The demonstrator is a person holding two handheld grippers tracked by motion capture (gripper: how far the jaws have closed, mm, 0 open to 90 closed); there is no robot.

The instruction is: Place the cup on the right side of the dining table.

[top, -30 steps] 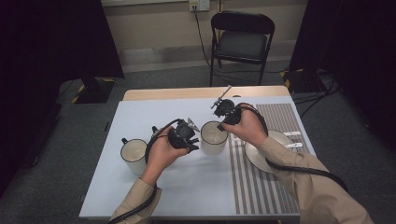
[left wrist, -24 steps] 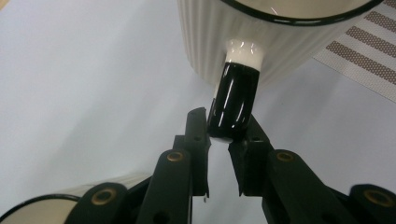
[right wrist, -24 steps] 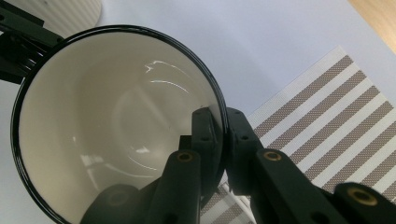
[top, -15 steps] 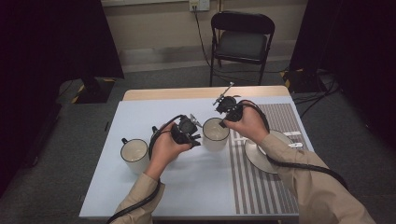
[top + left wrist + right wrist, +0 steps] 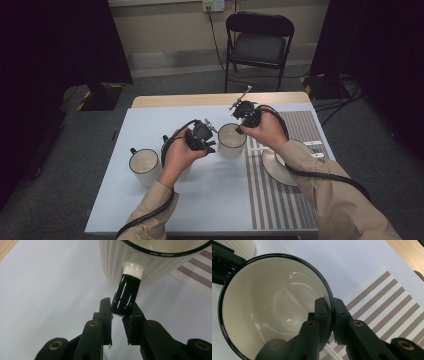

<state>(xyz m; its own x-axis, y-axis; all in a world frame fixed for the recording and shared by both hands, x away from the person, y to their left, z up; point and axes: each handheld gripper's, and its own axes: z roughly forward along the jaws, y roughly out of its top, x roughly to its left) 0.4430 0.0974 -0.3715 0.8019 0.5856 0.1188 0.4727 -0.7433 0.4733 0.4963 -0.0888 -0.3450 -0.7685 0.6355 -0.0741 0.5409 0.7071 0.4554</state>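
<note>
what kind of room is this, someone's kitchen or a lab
More likely a lab or recording room than a kitchen: black curtains hang at both sides, a lone folding chair stands by a bare wall, cables lie on grey carpet, and the table is laid out with mugs and a plate.

High view: from above, looking forward and down on the whole surface (image 5: pixel 200 200), far off. Left tool view: very close, low, behind the cup (image 5: pixel 150 262) handle. Right tool view: very close, looking down into the same cup (image 5: pixel 274 310). Shared by all three: that cup (image 5: pixel 231 140).
</note>
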